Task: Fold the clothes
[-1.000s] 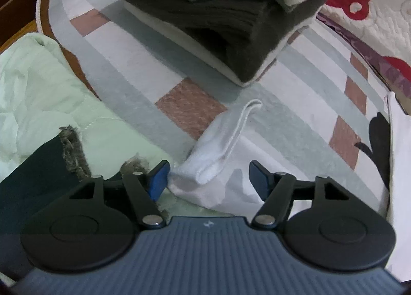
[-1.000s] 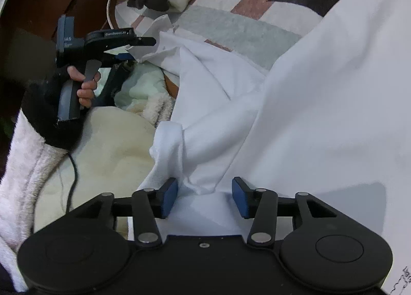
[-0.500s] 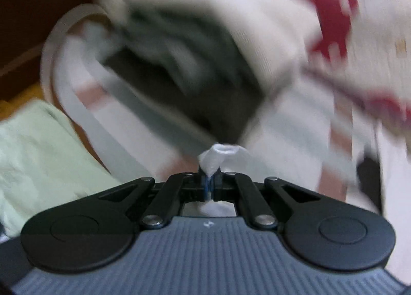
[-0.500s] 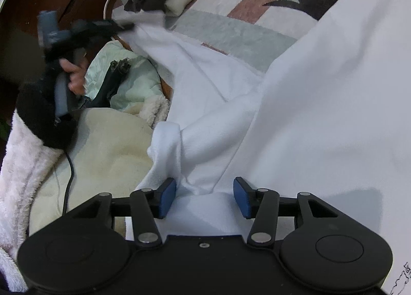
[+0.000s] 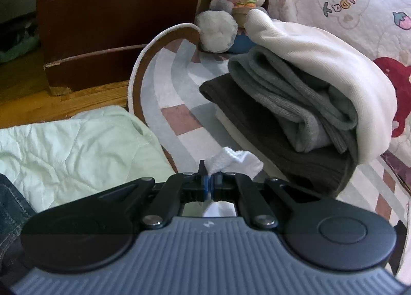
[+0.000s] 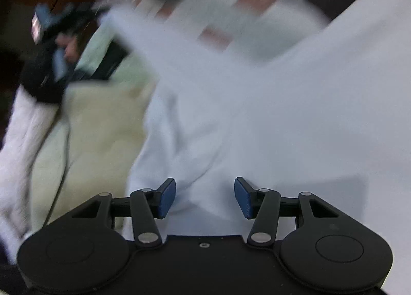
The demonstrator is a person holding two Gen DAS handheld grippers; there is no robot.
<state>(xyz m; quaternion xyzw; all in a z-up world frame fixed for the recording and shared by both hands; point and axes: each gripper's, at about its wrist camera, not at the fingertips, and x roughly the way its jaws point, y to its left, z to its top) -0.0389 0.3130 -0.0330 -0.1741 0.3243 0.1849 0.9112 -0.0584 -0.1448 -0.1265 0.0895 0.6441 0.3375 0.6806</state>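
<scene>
Two claws: the left claw (image 5: 210,183) is clamped on a bunched corner of the white garment (image 5: 232,161); the right claw (image 6: 205,197) stands wide apart, the garment's cloth lying between and beyond its pads.

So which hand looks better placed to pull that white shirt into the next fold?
Left, probably. The left gripper is already shut on a bunched bit of the white shirt. The right gripper is open, with cloth lying loose between its pads, so it would have to close first.
</scene>
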